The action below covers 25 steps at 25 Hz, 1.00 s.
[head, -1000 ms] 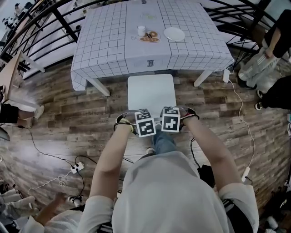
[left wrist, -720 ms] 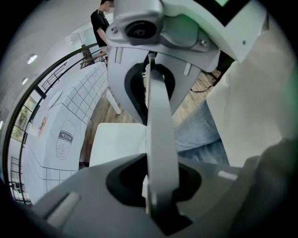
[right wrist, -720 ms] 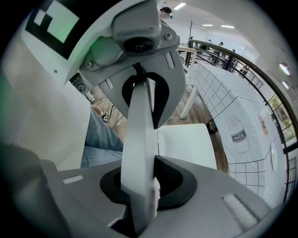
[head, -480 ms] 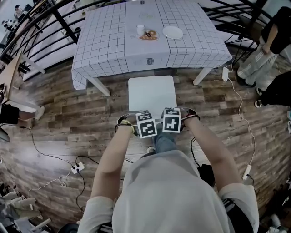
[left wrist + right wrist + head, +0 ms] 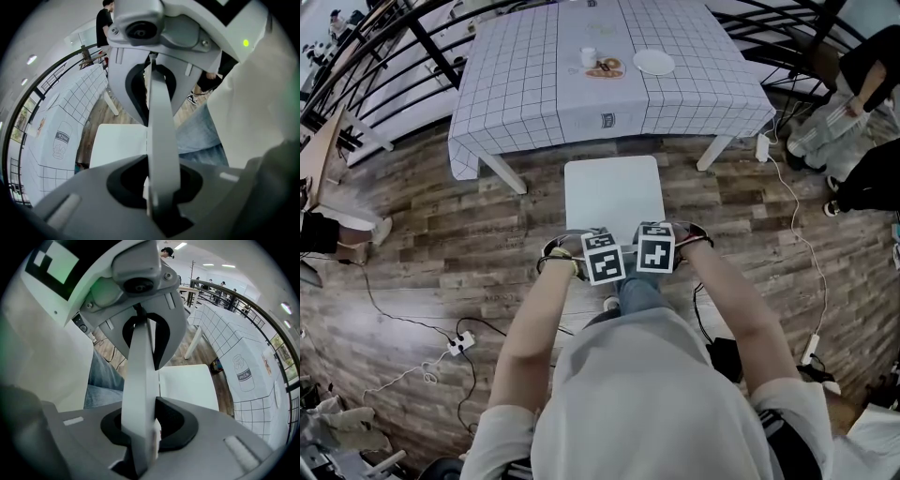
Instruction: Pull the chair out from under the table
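Jaws of left gripper (image 5: 602, 255) and right gripper (image 5: 655, 247) clamp white chair's (image 5: 613, 192) thin, flat backrest (image 5: 161, 131).

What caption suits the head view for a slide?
The left gripper and right gripper clamp the back of the white square chair, its seat clear of the grid-patterned table.

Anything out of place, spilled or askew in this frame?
Nothing is spilled or damaged. The cup and plate sit tidy on the checked tablecloth, and the white chair stands upright. The only loose ends: a cable trailing across the wood floor at the right, and a power strip lying at the left.
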Tool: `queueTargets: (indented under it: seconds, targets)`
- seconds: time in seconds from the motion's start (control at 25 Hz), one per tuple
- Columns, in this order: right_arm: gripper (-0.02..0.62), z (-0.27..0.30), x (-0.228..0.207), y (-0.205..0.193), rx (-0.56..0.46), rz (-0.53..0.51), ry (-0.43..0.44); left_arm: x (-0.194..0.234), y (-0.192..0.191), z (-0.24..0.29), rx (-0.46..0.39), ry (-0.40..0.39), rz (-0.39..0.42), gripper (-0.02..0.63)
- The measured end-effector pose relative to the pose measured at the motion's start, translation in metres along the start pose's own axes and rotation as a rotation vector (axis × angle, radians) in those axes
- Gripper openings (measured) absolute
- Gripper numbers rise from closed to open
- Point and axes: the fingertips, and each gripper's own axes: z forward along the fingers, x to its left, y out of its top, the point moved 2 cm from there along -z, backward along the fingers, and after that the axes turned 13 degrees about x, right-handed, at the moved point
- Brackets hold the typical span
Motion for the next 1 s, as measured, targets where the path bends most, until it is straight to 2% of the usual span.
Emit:
queueTargets:
  seconds: [1.0]
  targets:
    - [0.075, 0.003, 0.065, -0.005, -0.002, -0.002, -0.002, -0.065, 0.005, -0.001, 0.001, -0.013, -0.019, 0.078]
